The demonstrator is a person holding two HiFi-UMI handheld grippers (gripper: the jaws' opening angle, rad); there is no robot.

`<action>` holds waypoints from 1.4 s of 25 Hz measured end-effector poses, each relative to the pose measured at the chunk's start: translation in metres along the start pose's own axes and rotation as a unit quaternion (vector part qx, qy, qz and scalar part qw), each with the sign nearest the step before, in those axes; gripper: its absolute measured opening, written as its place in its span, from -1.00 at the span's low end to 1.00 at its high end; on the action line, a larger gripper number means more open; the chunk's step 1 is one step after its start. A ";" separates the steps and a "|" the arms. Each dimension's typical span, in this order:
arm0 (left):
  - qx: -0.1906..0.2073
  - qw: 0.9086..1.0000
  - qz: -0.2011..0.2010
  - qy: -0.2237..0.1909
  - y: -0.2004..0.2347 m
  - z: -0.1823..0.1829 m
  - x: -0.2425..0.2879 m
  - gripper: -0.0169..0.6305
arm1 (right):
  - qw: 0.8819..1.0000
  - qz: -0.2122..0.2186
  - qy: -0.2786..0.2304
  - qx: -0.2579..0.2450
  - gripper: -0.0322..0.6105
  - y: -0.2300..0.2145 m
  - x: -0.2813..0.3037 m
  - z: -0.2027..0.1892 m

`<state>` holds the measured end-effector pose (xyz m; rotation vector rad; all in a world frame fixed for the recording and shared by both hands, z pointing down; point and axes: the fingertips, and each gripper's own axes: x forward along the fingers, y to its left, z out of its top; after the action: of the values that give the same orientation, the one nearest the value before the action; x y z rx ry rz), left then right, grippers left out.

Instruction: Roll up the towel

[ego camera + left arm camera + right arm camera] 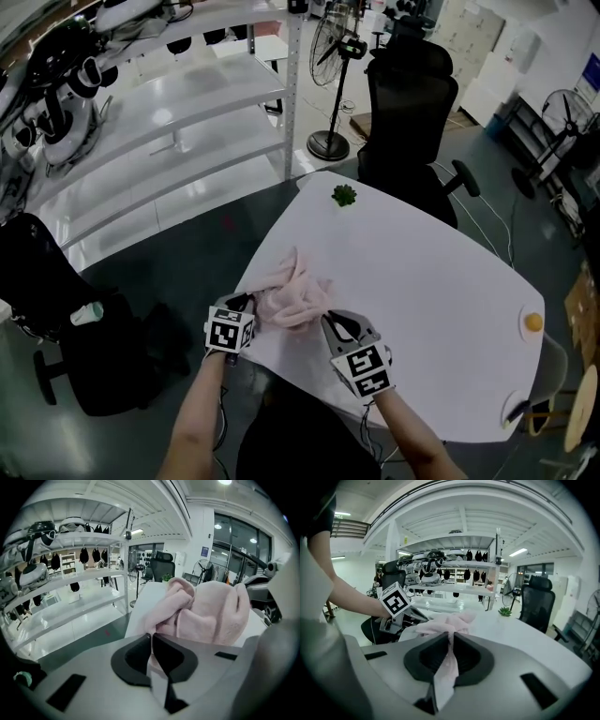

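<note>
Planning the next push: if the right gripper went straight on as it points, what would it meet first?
The bunched pink towel, whose edge the right gripper pinches; the heap lies ahead. The left gripper seems off to the side of that line, though depth is unclear.

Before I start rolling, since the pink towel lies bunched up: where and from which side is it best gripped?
By its near edge, from the person's side of the table, one gripper toward each end. The pink towel is a crumpled heap, so pulling that edge apart would likely flatten it. Left gripper and right gripper are shut on thin folds there.
</note>
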<state>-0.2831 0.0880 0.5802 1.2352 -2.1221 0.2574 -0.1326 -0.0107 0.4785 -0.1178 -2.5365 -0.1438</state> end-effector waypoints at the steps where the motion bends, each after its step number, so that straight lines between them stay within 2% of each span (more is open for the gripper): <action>1: 0.002 1.000 0.002 -0.005 -0.001 0.005 -0.002 -0.87 | 1.000 -0.007 -0.002 0.001 -0.77 -0.009 -0.005 0.001; 10: 0.082 0.995 0.022 -0.051 -0.011 0.067 -0.033 -0.88 | 0.997 -0.075 -0.031 0.007 -0.77 -0.092 -0.055 0.021; 20: 0.165 0.979 0.041 -0.116 -0.029 0.154 -0.068 -0.88 | 0.982 -0.172 -0.078 0.003 -0.78 -0.186 -0.141 0.047; 27: 0.201 0.968 0.043 -0.143 -0.039 0.185 -0.073 -0.88 | 0.968 -0.237 -0.084 0.021 -0.78 -0.233 -0.195 0.026; 32: 0.214 0.964 0.030 -0.158 -0.050 0.190 -0.072 -0.88 | 0.957 -0.278 -0.069 0.036 -0.78 -0.246 -0.229 -0.002; 35: 0.219 0.963 0.009 -0.159 -0.058 0.190 -0.064 -0.88 | 0.949 -0.306 -0.050 0.054 -0.78 -0.248 -0.249 -0.025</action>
<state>-0.2975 0.0126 0.3860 1.5984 -2.4350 0.5975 0.0574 -0.2727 0.3383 0.7276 -2.5904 -0.2437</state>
